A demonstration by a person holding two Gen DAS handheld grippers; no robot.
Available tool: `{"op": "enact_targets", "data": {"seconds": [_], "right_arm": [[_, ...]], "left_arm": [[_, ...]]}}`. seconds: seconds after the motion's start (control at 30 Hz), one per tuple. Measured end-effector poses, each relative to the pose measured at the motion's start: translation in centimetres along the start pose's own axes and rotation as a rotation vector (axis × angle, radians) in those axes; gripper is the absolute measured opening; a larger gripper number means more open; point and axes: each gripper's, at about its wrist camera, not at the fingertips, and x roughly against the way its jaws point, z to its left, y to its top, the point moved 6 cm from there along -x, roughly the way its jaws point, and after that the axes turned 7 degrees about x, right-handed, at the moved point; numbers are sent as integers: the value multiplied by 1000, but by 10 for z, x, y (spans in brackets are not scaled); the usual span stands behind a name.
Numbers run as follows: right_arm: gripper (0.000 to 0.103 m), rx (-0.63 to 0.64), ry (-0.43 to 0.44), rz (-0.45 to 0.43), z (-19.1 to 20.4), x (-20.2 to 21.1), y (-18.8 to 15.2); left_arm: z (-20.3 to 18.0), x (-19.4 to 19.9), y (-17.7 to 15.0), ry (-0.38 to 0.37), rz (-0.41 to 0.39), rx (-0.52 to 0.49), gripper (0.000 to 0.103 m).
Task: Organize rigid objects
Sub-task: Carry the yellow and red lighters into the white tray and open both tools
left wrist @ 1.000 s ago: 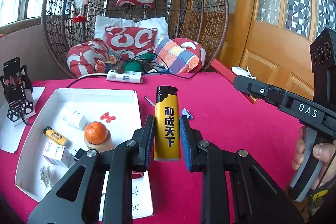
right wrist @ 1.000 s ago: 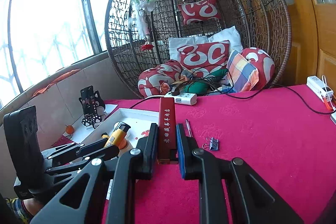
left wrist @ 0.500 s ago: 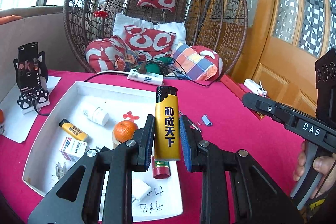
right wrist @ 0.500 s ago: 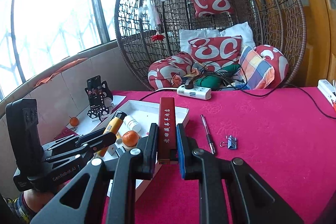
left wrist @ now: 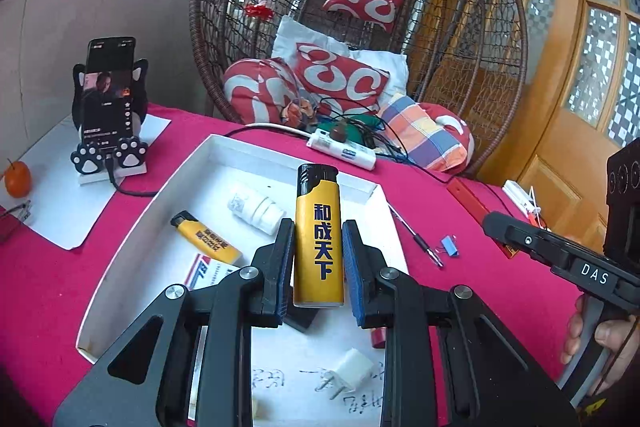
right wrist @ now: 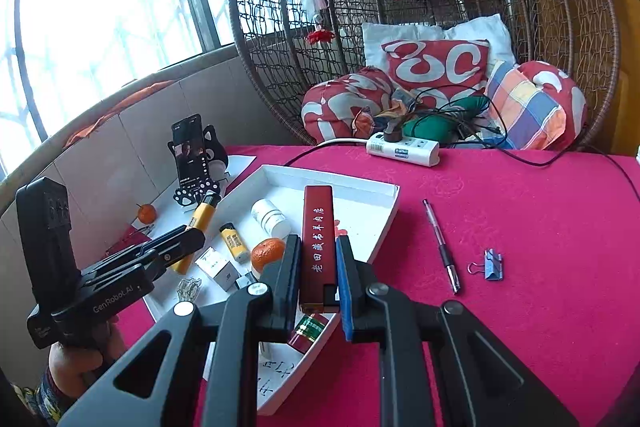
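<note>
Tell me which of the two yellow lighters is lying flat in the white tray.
The smaller yellow lighter, lying on its side on the white tray floor beside the white bottle. The other lighter stands upright, clamped between the left gripper fingers above the tray.

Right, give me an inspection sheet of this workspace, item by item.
Surface: table under magenta cloth.
Job's things: shallow white cardboard tray holding small yellow lighter, white pill bottle, orange tangerine.
Clutter: ballpoint pen, blue binder clip lying on the cloth beside the tray.
Grippers: left gripper shut on tall yellow lighter; right gripper shut on dark red slim box.
Cables: white power strip with black leads.
Surroundings: wicker hanging chair, cushions.
</note>
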Motion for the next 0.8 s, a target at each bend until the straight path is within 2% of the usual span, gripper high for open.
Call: {"op": "enact_targets", "data": {"seconds": [0.2, 0.5, 0.7, 0.73, 0.77, 0.8], "right_arm": [[16, 9, 15, 36, 8, -28, 4], [16, 1, 23, 90, 14, -68, 1], [16, -24, 21, 101, 14, -82, -1], [16, -29, 15, 95, 14, -80, -2], [17, -31, 13, 94, 15, -80, -3], [18, -36, 5, 91, 14, -78, -4]], "left_arm": [[29, -5, 1, 40, 9, 56, 23], [28, -22, -11, 30, 58, 52, 23], [34, -26, -13, 59, 73, 56, 24], [36, -26, -12, 68, 66, 58, 34], [37, -25, -11, 72, 61, 66, 57], [39, -24, -10, 74, 56, 77, 71]]}}
